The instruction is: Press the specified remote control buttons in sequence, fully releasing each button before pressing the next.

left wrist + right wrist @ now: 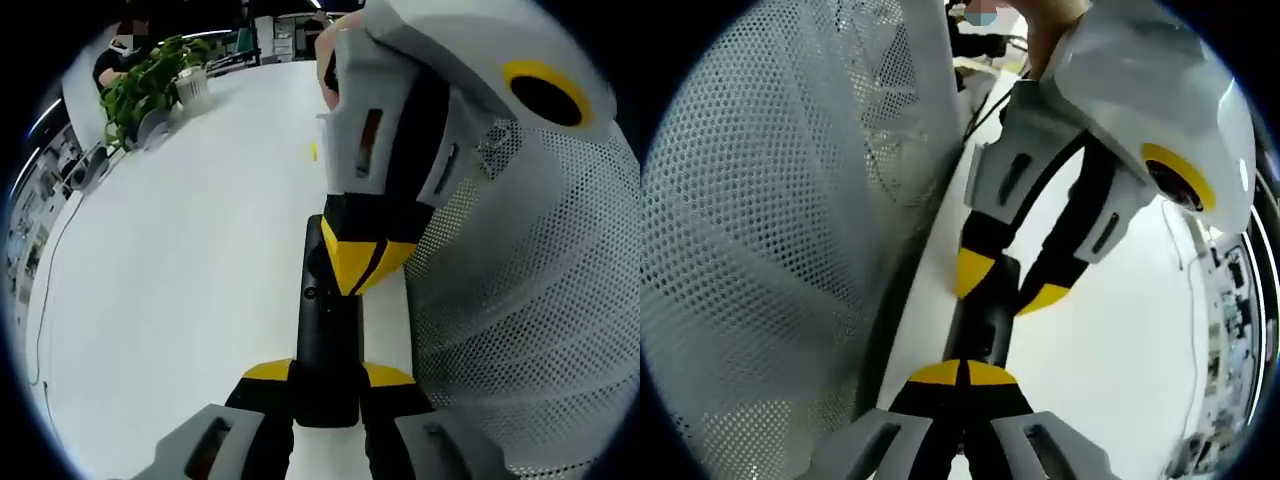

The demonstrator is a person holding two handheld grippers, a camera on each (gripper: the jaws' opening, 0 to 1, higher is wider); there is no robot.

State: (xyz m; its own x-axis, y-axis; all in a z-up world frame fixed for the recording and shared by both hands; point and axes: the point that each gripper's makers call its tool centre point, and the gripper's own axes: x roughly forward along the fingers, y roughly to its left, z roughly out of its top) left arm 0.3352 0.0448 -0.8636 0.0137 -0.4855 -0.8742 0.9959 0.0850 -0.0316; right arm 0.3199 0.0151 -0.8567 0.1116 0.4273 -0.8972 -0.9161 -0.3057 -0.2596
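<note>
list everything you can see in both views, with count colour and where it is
remote control: 1, black, lying on the table beside the mesh wall, one end between the left gripper's jaws
table: 1, white, under everything
mesh wall: 1, white perforated, standing along one edge of the remote control
potted plant: 1, green leaves, far end of the table in the left gripper view
cable: 1, dark, running along the table edge
left gripper: 1, grey and black with yellow tips, jaws on either side of the remote control
right gripper: 1, same colours, jaws together, tips pointing down onto the remote control
</note>
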